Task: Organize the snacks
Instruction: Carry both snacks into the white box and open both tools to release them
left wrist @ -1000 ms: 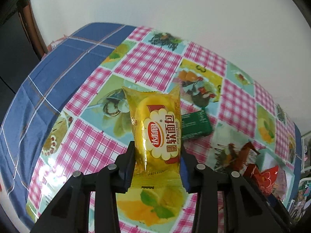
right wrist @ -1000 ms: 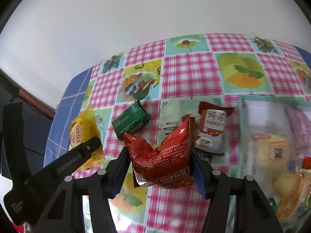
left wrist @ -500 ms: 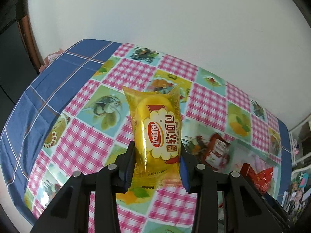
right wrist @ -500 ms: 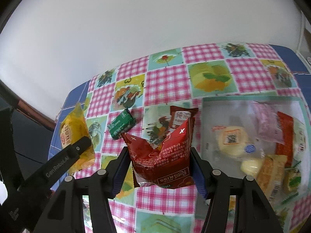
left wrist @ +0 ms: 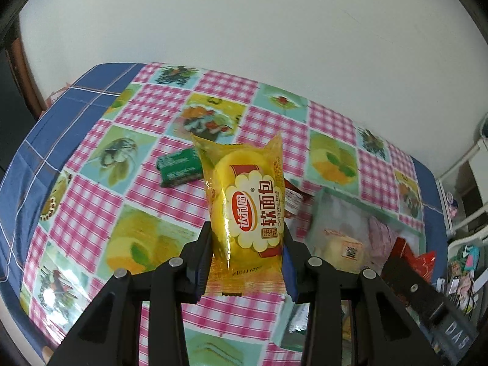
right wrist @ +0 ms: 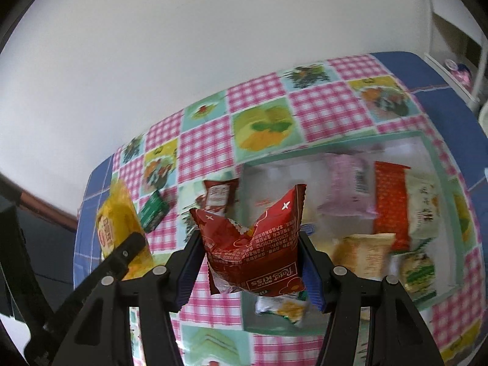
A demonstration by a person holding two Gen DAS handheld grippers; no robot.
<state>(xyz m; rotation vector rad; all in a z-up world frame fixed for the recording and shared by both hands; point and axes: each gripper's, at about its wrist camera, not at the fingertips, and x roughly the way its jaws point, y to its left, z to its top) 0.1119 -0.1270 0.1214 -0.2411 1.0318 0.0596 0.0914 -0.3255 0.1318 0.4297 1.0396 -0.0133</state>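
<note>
My left gripper (left wrist: 246,262) is shut on a yellow soft-bread packet (left wrist: 248,204), held upright above the checked tablecloth. In the right wrist view that same yellow packet (right wrist: 117,228) shows at the left with the left gripper's finger over it. A red Rose Kiss packet (right wrist: 256,244) sits pinched between the pads of my right gripper (right wrist: 250,271), above the near left part of a clear green-rimmed tray (right wrist: 439,164) with several snack packets inside. On the cloth lie a green packet (left wrist: 180,167) and a brown-red packet (right wrist: 218,196).
The table (left wrist: 76,140) carries a pink-checked cloth with a blue border and stands against a white wall. The tray (left wrist: 396,216) takes up its right end. White furniture and small clutter (left wrist: 460,277) stand beyond the right edge.
Both grippers have moved right and slightly up with their packets. The tray has come fully into the right wrist view and now shows in the left wrist view.
</note>
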